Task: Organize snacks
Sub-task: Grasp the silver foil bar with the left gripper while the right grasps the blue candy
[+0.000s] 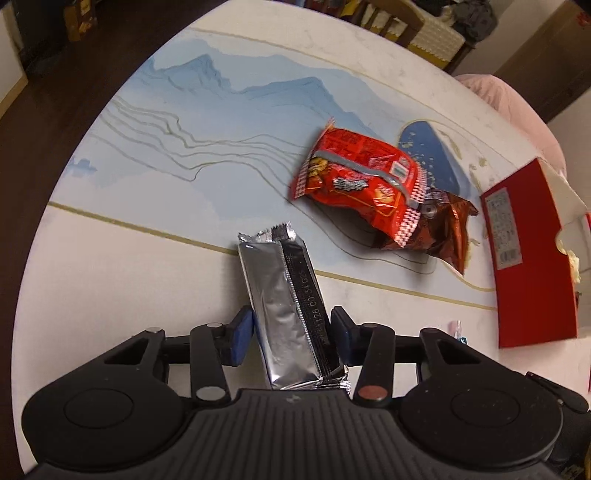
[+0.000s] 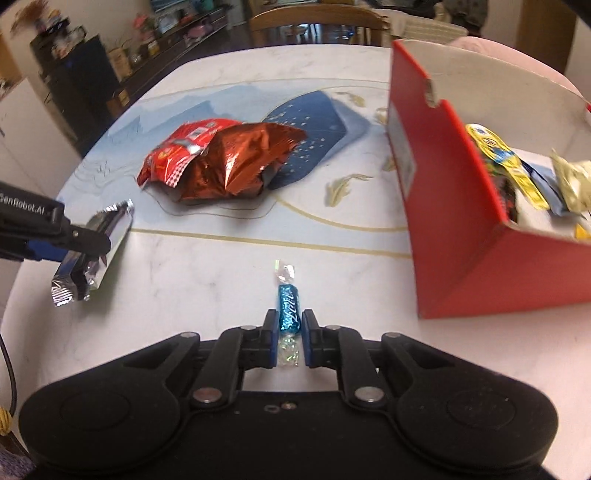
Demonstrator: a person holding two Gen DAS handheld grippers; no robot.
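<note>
My left gripper (image 1: 291, 321) is shut on a silver foil snack bar (image 1: 284, 310), which points forward over the table; it also shows in the right wrist view (image 2: 96, 251), held by the left gripper (image 2: 86, 245). My right gripper (image 2: 290, 321) is shut on a small blue wrapped candy (image 2: 289, 308) just above the table. A red snack bag (image 1: 354, 181) lies on a brown foil bag (image 1: 439, 229) mid-table; both show in the right wrist view, the red bag (image 2: 177, 151) and the brown bag (image 2: 236, 162). A red box (image 2: 454, 221) holds several snacks at right.
The red box also shows at the right edge in the left wrist view (image 1: 528, 266). The round table (image 1: 147, 266) has a blue mountain pattern. A wooden chair (image 2: 317, 22) and dark shelves (image 2: 81, 85) stand beyond the far edge.
</note>
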